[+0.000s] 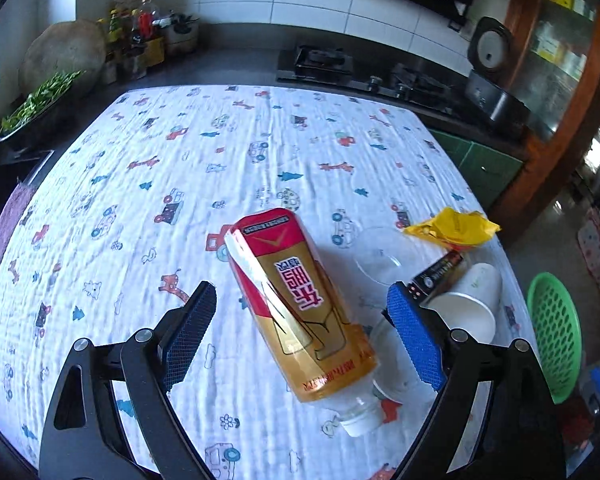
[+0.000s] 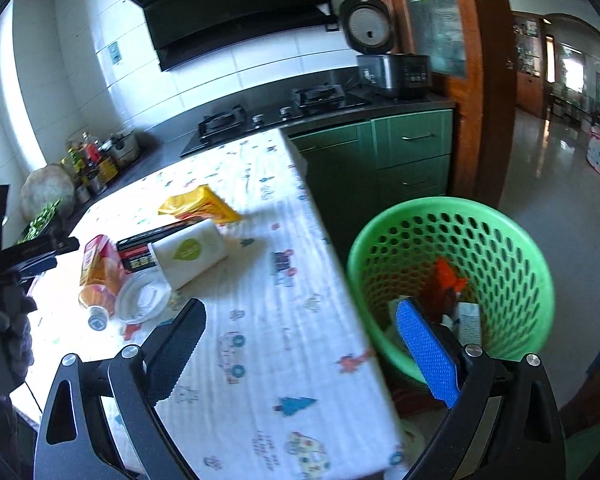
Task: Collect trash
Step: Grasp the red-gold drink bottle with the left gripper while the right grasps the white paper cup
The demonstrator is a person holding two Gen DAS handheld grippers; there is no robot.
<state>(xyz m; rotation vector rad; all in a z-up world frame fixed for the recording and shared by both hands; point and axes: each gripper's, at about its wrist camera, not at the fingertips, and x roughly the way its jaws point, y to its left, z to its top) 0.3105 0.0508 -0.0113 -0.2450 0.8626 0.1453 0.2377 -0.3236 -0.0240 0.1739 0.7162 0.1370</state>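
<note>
A red and gold plastic bottle point(image 1: 300, 312) lies on the patterned tablecloth point(image 1: 180, 160), cap towards me, between the spread jaws of my open left gripper point(image 1: 304, 312). Right of it lie a clear plastic cup point(image 1: 380, 256), a white paper cup point(image 1: 472, 300), a dark wrapper point(image 1: 436, 272) and a yellow wrapper point(image 1: 456, 226). The same pile shows in the right wrist view: bottle point(image 2: 100, 272), paper cup point(image 2: 192, 252), yellow wrapper point(image 2: 200, 204). My right gripper point(image 2: 300, 324) is open and empty, over the table's edge beside a green basket point(image 2: 452, 280) holding some trash.
The basket stands on the floor right of the table point(image 1: 556, 340). A stove point(image 2: 280, 112), rice cooker point(image 2: 392, 64) and green cabinets point(image 2: 400, 152) are behind. Bottles point(image 1: 140, 36) and a bowl of greens point(image 1: 40, 104) stand on the counter at the far left.
</note>
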